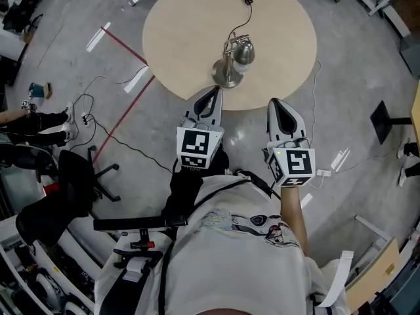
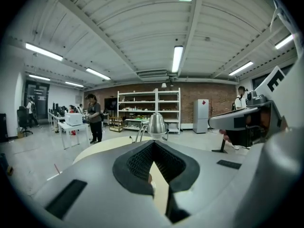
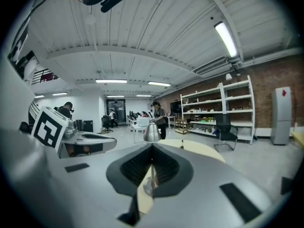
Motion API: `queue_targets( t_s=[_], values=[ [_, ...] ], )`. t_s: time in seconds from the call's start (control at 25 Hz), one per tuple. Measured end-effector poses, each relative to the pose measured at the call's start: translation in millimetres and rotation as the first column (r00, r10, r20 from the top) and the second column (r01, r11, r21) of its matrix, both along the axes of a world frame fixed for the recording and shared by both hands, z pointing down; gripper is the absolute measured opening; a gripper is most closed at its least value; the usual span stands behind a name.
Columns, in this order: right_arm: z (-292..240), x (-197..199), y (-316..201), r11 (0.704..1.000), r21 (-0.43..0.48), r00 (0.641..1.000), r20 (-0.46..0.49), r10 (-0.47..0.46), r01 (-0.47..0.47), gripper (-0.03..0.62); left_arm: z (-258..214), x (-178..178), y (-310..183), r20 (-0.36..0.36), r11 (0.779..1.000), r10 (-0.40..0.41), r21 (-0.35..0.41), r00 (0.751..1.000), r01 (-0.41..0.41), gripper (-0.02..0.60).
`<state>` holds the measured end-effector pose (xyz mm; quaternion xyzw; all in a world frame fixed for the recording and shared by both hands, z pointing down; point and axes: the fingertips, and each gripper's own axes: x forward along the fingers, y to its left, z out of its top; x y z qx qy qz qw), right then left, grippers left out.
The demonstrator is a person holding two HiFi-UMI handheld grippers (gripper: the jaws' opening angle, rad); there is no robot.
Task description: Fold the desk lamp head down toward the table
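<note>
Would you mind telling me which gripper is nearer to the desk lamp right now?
Left. The left gripper is at the round table edge, just short of the desk lamp; the right gripper is farther off, to the lamp's right.

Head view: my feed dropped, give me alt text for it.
A silver desk lamp stands near the front edge of a round wooden table, its cord trailing toward the far side. The left gripper and right gripper are held side by side, jaws shut, tips at the table's near edge, neither touching the lamp.
</note>
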<state>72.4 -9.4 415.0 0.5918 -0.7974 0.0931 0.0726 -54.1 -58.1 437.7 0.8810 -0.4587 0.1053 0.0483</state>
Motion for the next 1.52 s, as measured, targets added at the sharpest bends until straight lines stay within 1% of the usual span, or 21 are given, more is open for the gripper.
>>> queue_targets(
  t_s=[0.12,0.36,0.44,0.52,0.68,0.8,0.92,1.0,1.12,1.28,1.32,1.36,1.52],
  values=[
    [-2,-6,-30,1.0,-0.005,1.0,-0.019,0.018,-0.018,0.005,6,-6,-31,-0.003,0.999,0.023,-0.023,1.0,-0.023,0.002],
    [-6,-9,-52,0.999,-0.011,0.998,-0.038,0.044,-0.045,0.005,10,0,-56,-0.006,0.996,0.082,-0.047,0.997,-0.082,0.002],
    [-10,-8,-62,0.999,-0.002,0.998,-0.04,0.047,-0.047,0.005,11,0,-68,-0.001,0.995,0.087,-0.047,0.996,-0.087,0.002],
    [-12,-7,-68,0.999,0.004,0.999,-0.034,0.039,-0.039,0.005,14,-1,-77,0.009,0.996,0.074,-0.051,0.997,-0.074,0.002],
    [-19,-2,-80,1.0,0.021,1.0,-0.018,-0.003,0.003,0.005,13,-8,-92,0.022,0.998,0.006,-0.06,1.0,-0.005,0.002],
    [-28,4,-92,0.999,0.029,1.0,0.001,-0.03,0.03,0.005,10,-9,-98,0.038,0.998,-0.017,-0.067,0.999,0.019,0.002],
    [-34,4,-106,0.997,0.034,0.998,0.023,-0.066,0.065,0.005,27,-9,-102,0.061,0.993,-0.032,-0.112,0.998,0.038,0.002],
    [-37,1,-110,0.995,0.036,0.995,0.019,-0.096,0.095,0.005,41,-9,-102,0.074,0.987,-0.03,-0.152,0.997,0.041,0.002],
    [-35,-5,-115,0.991,0.014,0.991,0.022,-0.133,0.133,0.005,58,-7,-100,0.071,0.978,-0.014,-0.205,0.997,0.029,0.002],
    [-34,-21,-123,0.986,-0.013,0.985,0.03,-0.168,0.168,0.006,75,-9,-100,0.068,0.969,0.011,-0.246,0.998,0.006,0.002],
    [-36,-25,-124,0.984,-0.017,0.984,0.035,-0.177,0.178,0.015,78,-10,-100,0.068,0.967,0.017,-0.253,0.998,0.001,0.002],
    [-36,-29,-126,0.982,-0.022,0.981,0.039,-0.188,0.189,0.049,82,-11,-100,0.068,0.966,0.022,-0.26,0.997,-0.003,0.002],
    [-39,-39,-131,0.973,-0.046,0.974,0.032,-0.223,0.224,0.117,88,-10,-98,0.06,0.96,0.034,-0.281,0.998,-0.016,0.002]
  ],
)
